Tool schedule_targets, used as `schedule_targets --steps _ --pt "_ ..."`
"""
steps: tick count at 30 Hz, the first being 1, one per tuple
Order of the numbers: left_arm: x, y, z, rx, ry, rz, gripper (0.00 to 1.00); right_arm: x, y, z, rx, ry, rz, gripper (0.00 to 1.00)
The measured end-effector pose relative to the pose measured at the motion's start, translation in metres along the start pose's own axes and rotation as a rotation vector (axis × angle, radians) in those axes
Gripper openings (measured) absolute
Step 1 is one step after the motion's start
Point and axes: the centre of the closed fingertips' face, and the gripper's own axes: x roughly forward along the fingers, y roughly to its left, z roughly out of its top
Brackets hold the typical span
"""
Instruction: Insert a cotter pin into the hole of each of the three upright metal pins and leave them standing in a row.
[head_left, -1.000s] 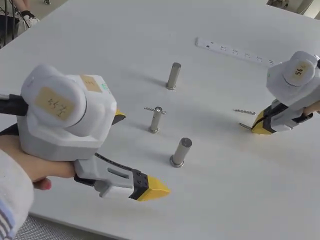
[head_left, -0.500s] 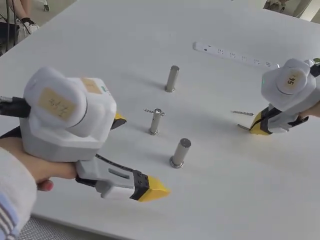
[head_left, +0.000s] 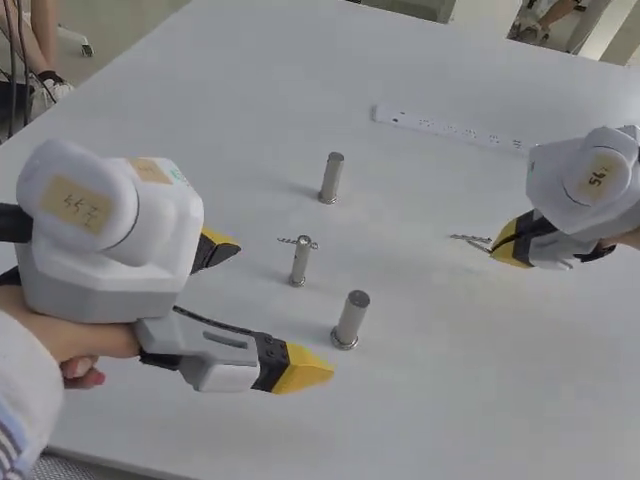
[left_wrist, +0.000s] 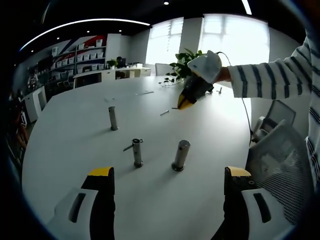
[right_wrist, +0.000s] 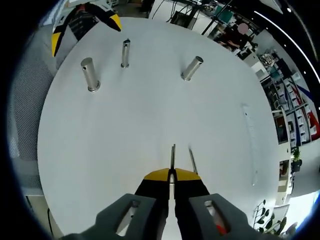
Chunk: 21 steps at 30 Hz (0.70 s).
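Jaws of right gripper (right_wrist: 171, 176) clamped on a cotter pin (right_wrist: 173, 155); left gripper (left_wrist: 168, 172) spread wide, empty. Risk: thin pin twists in the grip, misses the hole and topples the near metal pin (head_left: 350, 318).

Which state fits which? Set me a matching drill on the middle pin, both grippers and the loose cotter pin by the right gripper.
Things:
1. middle pin
2. left gripper
3. right gripper
4. loose cotter pin

States:
A. lying on the table
B. open
C. fitted cotter pin through its hole
D. shut on the held cotter pin

Pairs: 1-C, 2-B, 3-D, 4-A.
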Motion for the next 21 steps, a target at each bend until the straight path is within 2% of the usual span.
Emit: schedule_targets --steps 6,11,15,17,19,21 --pt "-0.001 0.002 0.019 -0.04 -0.059 0.002 0.87 -0.026 -0.001 0.02 -0.003 -0.096 -0.094 0.0" --pt "-0.003 0.002 0.031 -0.079 -0.105 -0.006 0.82 -0.04 0.004 0.031 -0.018 -0.137 -0.138 0.0" --pt "-0.003 0.001 0.037 -0.095 -0.121 -0.009 0.8 -0.05 0.013 0.043 -0.004 -0.193 -0.142 0.0" --pt "-0.003 -0.001 0.04 -0.108 -0.131 -0.016 0.77 -0.055 0.018 0.047 -0.01 -0.207 -0.153 0.0" --pt "-0.002 -0.004 0.043 -0.148 -0.134 -0.039 0.74 -0.06 0.021 0.052 -0.01 -0.227 -0.17 0.0" --pt "-0.002 -0.006 0.045 -0.145 -0.146 -0.044 0.73 -0.063 0.024 0.054 -0.01 -0.237 -0.185 0.0"
